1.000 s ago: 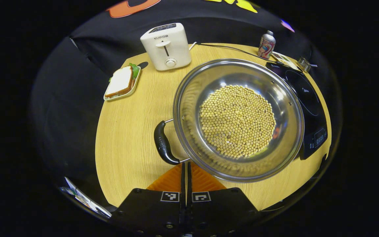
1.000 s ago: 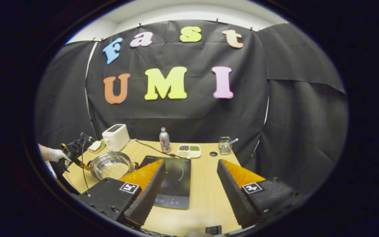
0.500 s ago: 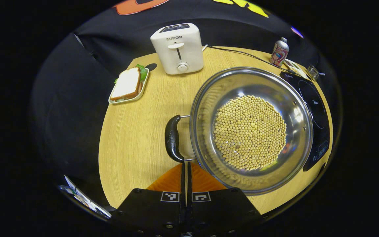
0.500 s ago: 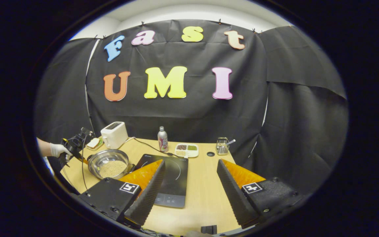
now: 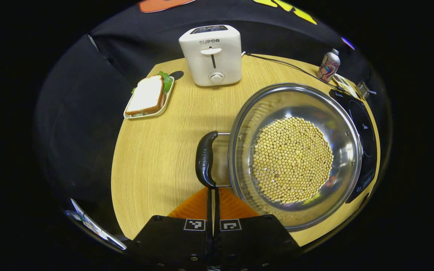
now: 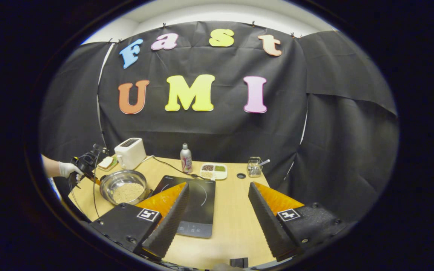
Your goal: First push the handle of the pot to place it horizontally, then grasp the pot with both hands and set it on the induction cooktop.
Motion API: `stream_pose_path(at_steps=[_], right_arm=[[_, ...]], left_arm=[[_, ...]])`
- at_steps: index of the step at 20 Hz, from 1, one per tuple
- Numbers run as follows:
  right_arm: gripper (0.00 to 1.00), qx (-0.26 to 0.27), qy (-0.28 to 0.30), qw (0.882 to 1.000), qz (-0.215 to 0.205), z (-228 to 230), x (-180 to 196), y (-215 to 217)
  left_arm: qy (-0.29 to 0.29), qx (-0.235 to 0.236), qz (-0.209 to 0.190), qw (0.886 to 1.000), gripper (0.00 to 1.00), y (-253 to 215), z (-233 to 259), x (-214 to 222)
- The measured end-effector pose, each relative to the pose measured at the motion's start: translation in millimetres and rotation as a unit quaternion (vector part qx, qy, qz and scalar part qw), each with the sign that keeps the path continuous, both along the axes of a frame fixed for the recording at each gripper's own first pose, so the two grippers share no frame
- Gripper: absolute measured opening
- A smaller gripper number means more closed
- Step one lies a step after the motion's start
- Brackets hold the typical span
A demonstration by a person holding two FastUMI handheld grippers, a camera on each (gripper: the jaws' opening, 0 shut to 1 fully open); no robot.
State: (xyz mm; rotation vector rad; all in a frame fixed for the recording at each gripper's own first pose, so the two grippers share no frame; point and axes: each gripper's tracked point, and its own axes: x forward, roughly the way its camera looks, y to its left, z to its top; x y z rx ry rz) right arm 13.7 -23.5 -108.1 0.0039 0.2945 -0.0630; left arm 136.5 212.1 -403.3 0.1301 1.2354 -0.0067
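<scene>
We are looking along the left gripper (image 5: 213,190), and we are seeing its two fingers pressed together, with nothing between them. Their tips are lying just at the near end of the black handle (image 5: 204,159) of the pot (image 5: 295,154); whether they are touching it we cannot tell. The handle is standing out from the left side of the pot, and the pot, full of yellow beans (image 5: 292,159), is sitting on the wooden table (image 5: 153,162) to the right of the fingers. On the far left a sandwich (image 5: 147,95) is lying in a small tray (image 5: 163,107), and a white toaster (image 5: 211,54) is standing beyond the pot. The induction cooktop (image 5: 363,131) is lying just at the right of the pot, and a can (image 5: 329,65) is standing at the far right.

In the right gripper view we are seeing a gloved hand (image 6: 67,169) holding the left gripper (image 6: 87,170) at the left side of the pot (image 6: 123,186). The cooktop (image 6: 199,205) is lying beside the pot, to its right. The right gripper (image 6: 219,203) is hovering above the near edge of the table (image 6: 236,222) with its fingers spread wide, holding nothing, well apart from the pot.
</scene>
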Motion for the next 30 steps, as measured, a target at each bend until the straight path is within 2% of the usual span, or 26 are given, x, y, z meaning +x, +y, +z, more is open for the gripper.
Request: stream_pose_path(at_steps=[6, 7, 8, 9, 10, 11, 14, 15, 16, 17, 18, 19, 20, 21, 22, 25, 28, 29, 30], right_arm=[[0.97, 0.012, 0.007, 1.0, 0.012, -13, 5, 20], [0.99, 0.022, 0.01, 1.0, 0.018, -17, 6, 27], [0.99, 0.032, 0.016, 0.999, 0.023, -22, 9, 35], [0.96, 0.043, 0.023, 0.998, 0.03, -29, 12, 43], [0.99, 0.055, 0.03, 0.997, 0.039, -35, 16, 53], [0.99, 0.062, 0.04, 0.996, 0.048, -42, 19, 64], [0.96, 0.067, 0.065, 0.992, 0.08, -57, 31, 97], [0.96, 0.064, 0.071, 0.991, 0.089, -63, 36, 109], [0.97, 0.06, 0.079, 0.99, 0.098, -69, 42, 120], [0.96, 0.058, 0.092, 0.988, 0.108, -79, 49, 133], [0.99, 0.061, 0.104, 0.985, 0.122, -86, 55, 147], [0.96, 0.064, 0.116, 0.982, 0.133, -94, 62, 161], [0.97, 0.066, 0.13, 0.979, 0.14, -103, 71, 172], [0.96, 0.068, 0.143, 0.977, 0.144, -113, 80, 183], [0.99, 0.074, 0.154, 0.974, 0.15, -121, 91, 194], [0.94, 0.08, 0.195, 0.965, 0.156, -149, 120, 225], [0.98, 0.098, 0.244, 0.952, 0.156, -182, 147, 253], [0.92, 0.094, 0.262, 0.949, 0.151, -193, 152, 257], [0.92, 0.094, 0.276, 0.945, 0.146, -202, 159, 261]], left_arm=[[-0.058, 0.015, 0.003, 0.998, 0.0, 9, 28, -17], [-0.073, 0.02, 0.007, 0.997, 0.09, 12, 34, -21], [-0.081, 0.021, 0.011, 0.996, 0.0, 13, 43, -28], [-0.096, 0.025, 0.014, 0.995, 0.0, 15, 49, -33], [-0.112, 0.029, 0.013, 0.993, 0.1, 17, 55, -37], [-0.123, 0.034, 0.015, 0.992, 0.0, 19, 62, -42], [-0.163, 0.035, 0.013, 0.986, 0.0, 14, 81, -45], [-0.171, 0.028, 0.003, 0.985, 0.14, 9, 87, -45], [-0.179, 0.026, -0.005, 0.983, 0.16, 6, 93, -44], [-0.189, 0.029, -0.011, 0.982, 0.46, 6, 98, -40], [-0.191, 0.034, -0.015, 0.981, 0.45, 6, 99, -36], [-0.191, 0.038, -0.015, 0.981, 0.67, 5, 99, -31], [-0.191, 0.037, -0.016, 0.981, 0.75, 4, 97, -26], [-0.185, 0.036, -0.016, 0.982, 0.94, 1, 96, -20], [-0.182, 0.037, -0.015, 0.982, 0.99, 1, 91, -13], [-0.161, 0.032, -0.017, 0.986, 0.97, -2, 74, 6], [-0.139, 0.047, -0.04, 0.988, 0.97, -1, 54, 26], [-0.127, 0.049, -0.047, 0.99, 0.97, -3, 45, 32], [-0.117, 0.046, -0.05, 0.991, 0.97, -5, 38, 36]])
